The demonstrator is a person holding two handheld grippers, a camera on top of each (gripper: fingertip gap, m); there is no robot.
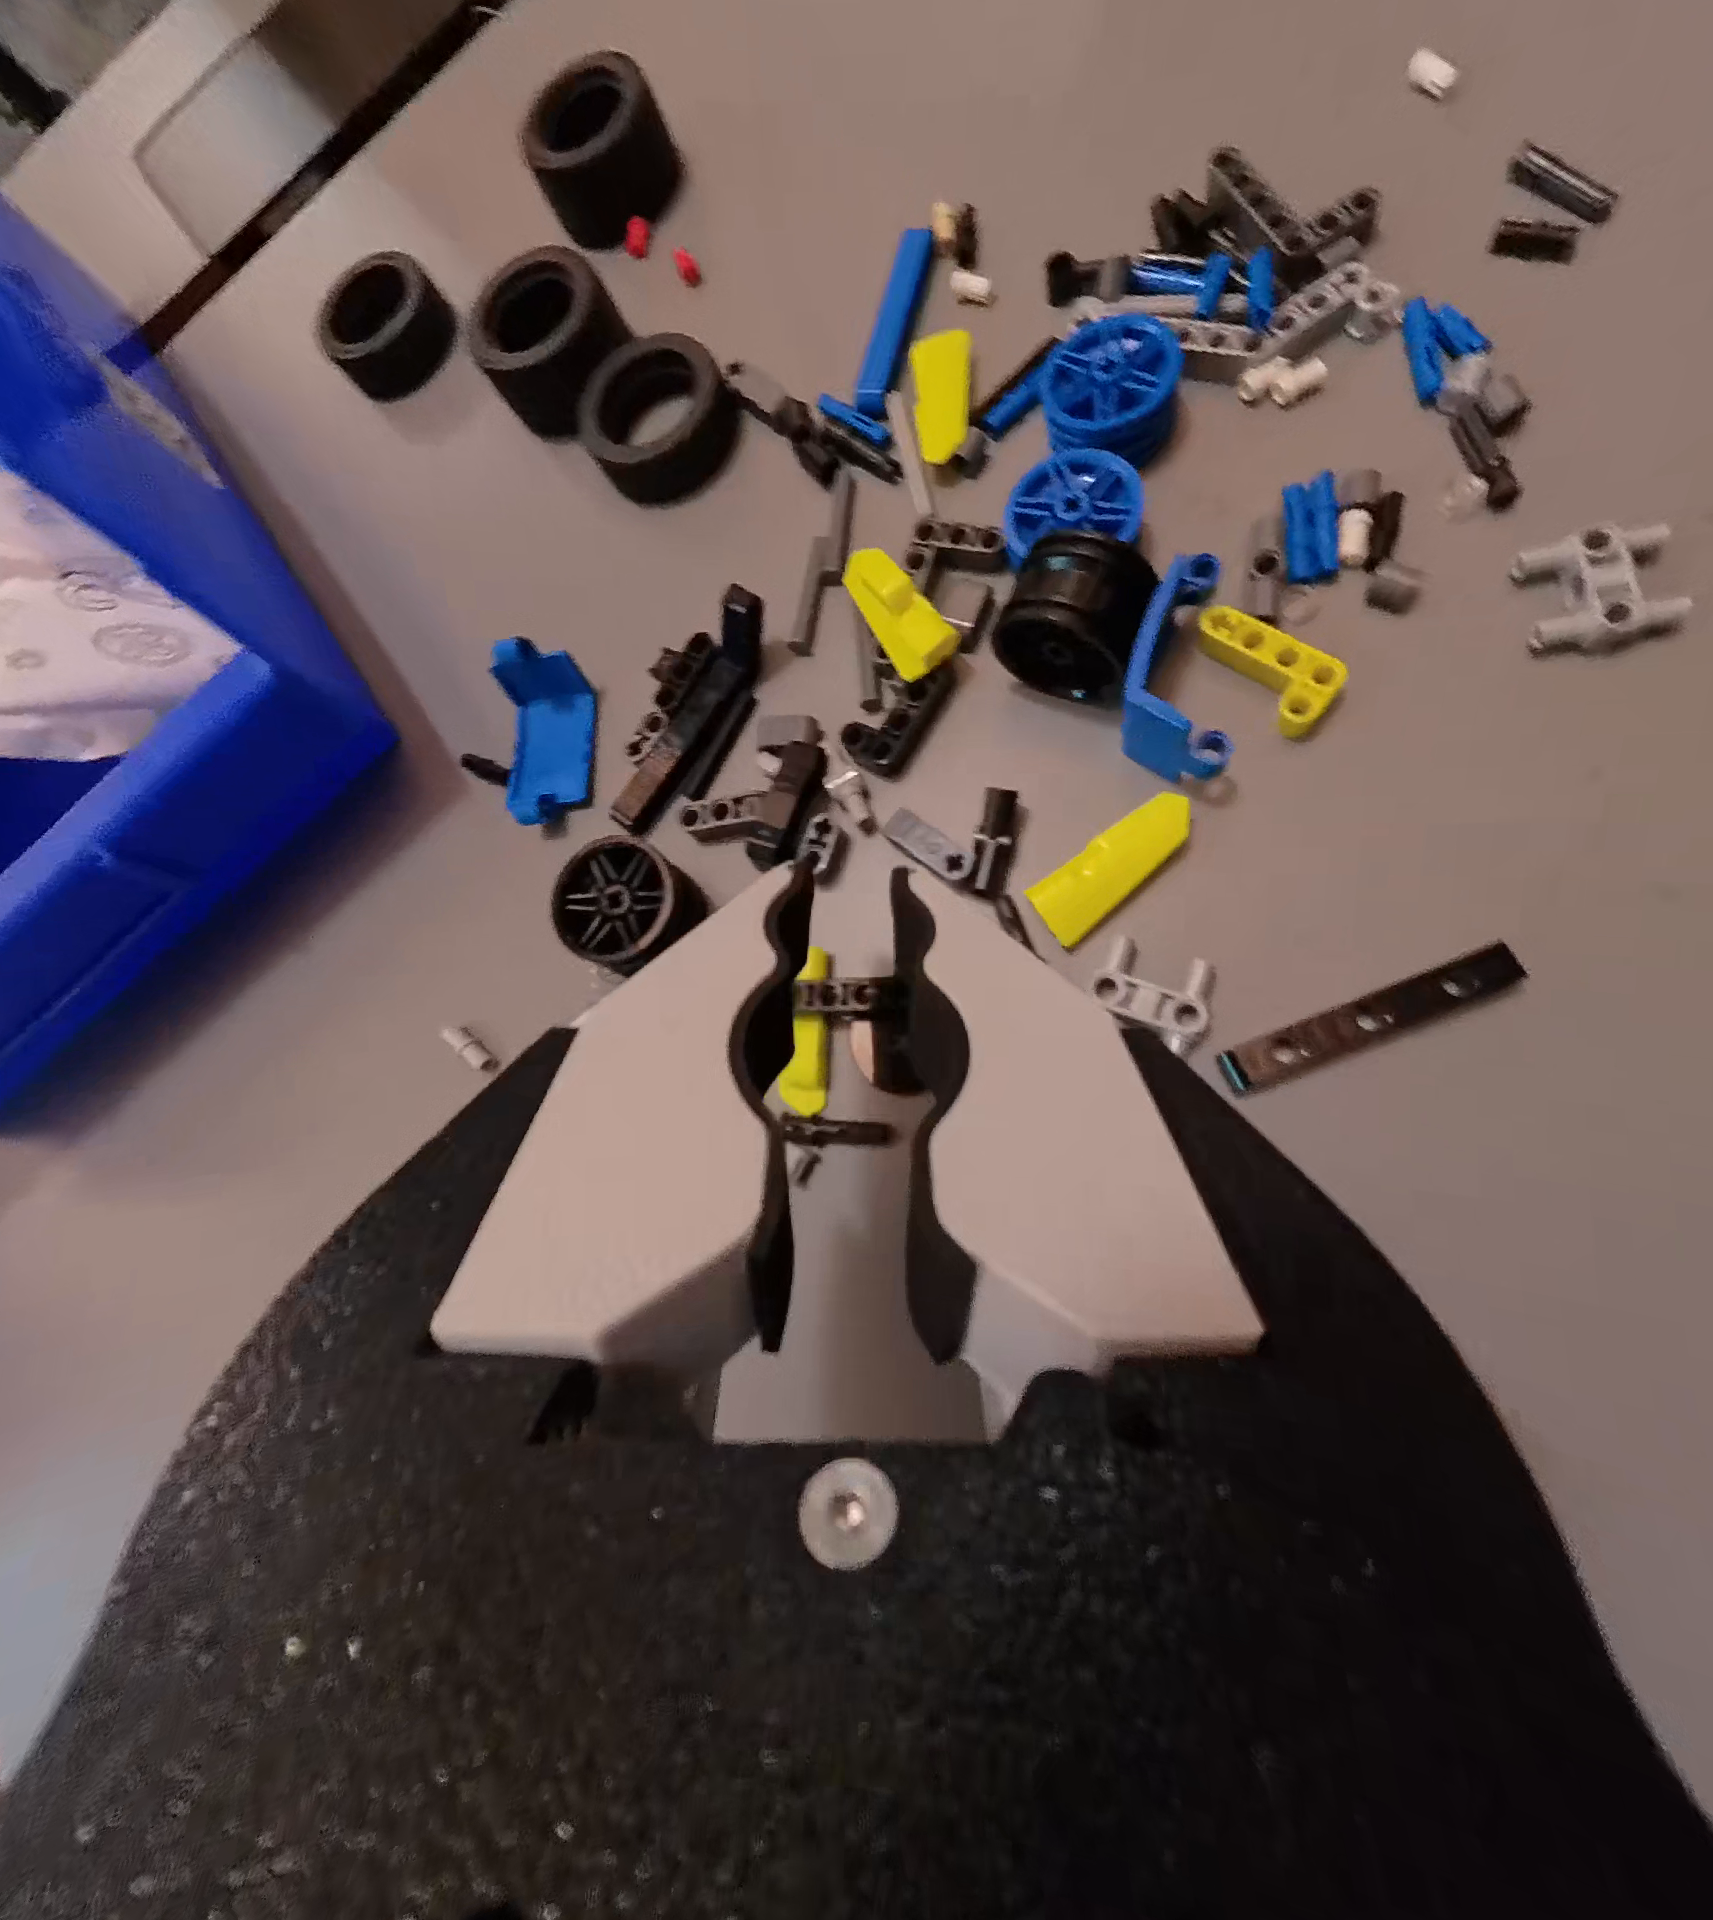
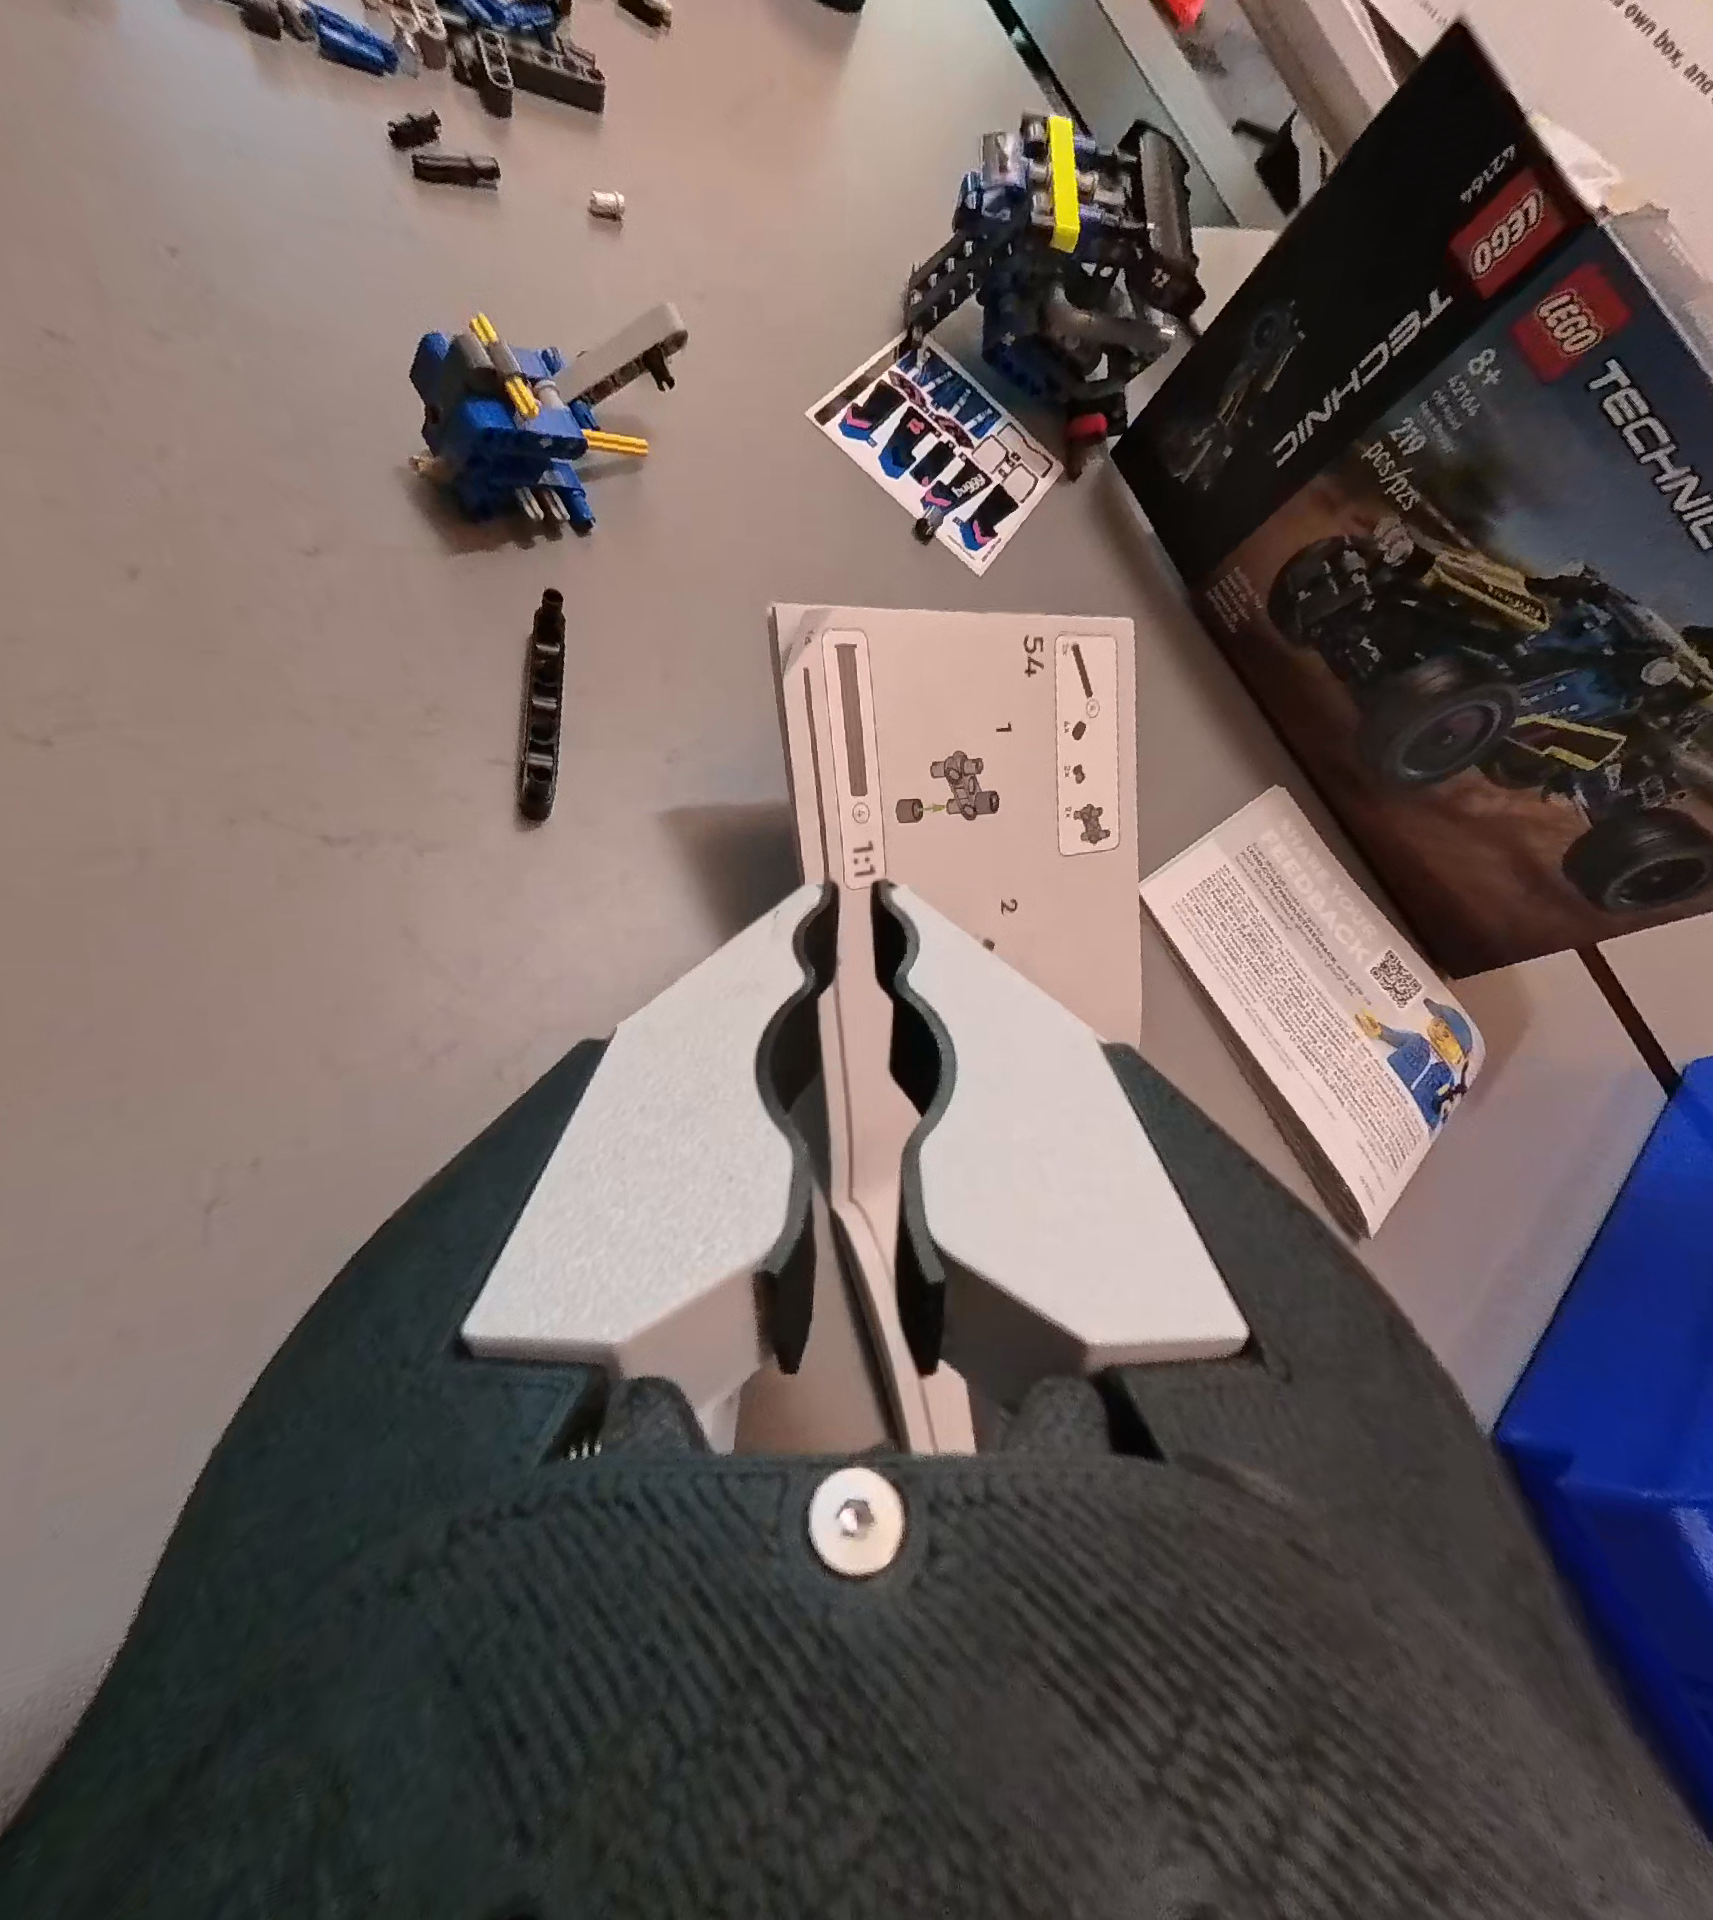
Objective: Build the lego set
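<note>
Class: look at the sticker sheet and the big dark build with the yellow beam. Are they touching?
Cannot tell. In the right wrist view the dark build overlaps the sticker sheet's far corner, but that angle shows neither contact nor a gap plainly.

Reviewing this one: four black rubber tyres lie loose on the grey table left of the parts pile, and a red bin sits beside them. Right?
Not quite: the bin is blue, not red, as the left wrist view shows. The rest holds: four black rubber tyres lie loose on the grey table, left of the parts pile.
</note>
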